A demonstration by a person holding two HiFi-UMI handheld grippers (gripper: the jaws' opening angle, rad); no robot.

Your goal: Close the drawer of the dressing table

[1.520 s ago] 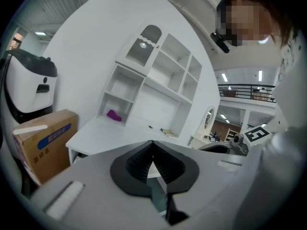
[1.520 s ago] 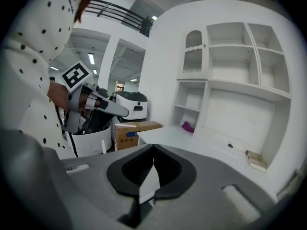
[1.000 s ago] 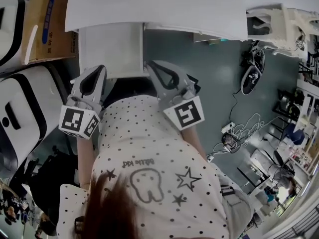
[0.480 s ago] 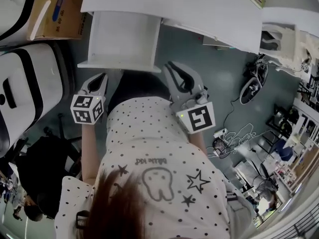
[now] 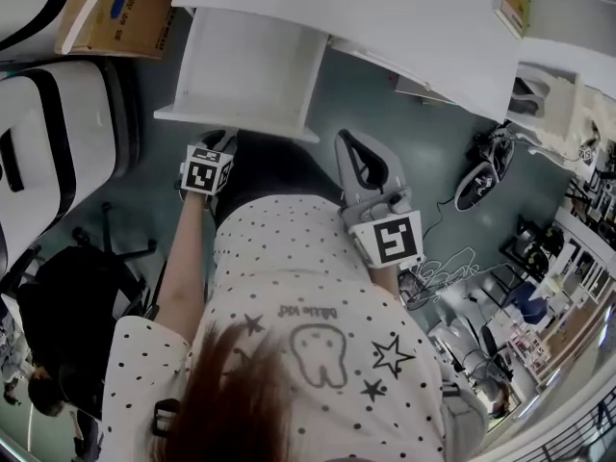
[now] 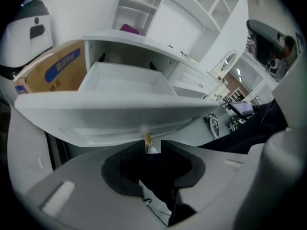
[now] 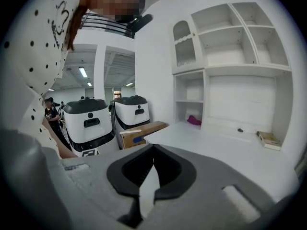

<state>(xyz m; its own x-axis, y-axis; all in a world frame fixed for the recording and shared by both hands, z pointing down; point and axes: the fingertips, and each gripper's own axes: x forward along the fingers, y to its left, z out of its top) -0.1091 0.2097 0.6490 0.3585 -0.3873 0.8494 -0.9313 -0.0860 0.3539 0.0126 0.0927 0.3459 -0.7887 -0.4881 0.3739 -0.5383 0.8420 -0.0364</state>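
One white drawer [image 5: 245, 70] stands pulled well out from under the dressing table [image 5: 385, 17] top; empty and board-walled, it is probably light, stiff and free-sliding, best shut by a flat push on its front panel. The left gripper [image 6: 152, 145], jaws just opened and spread on nothing, sits close under that front edge. The right gripper [image 7: 152, 150], tips pressed together, is held well apart.

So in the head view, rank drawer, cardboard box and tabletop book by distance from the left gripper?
From the left gripper, jaws just opening, nothing between them:
1. Drawer, directly ahead.
2. Cardboard box, upper left.
3. Book, far right on the tabletop.
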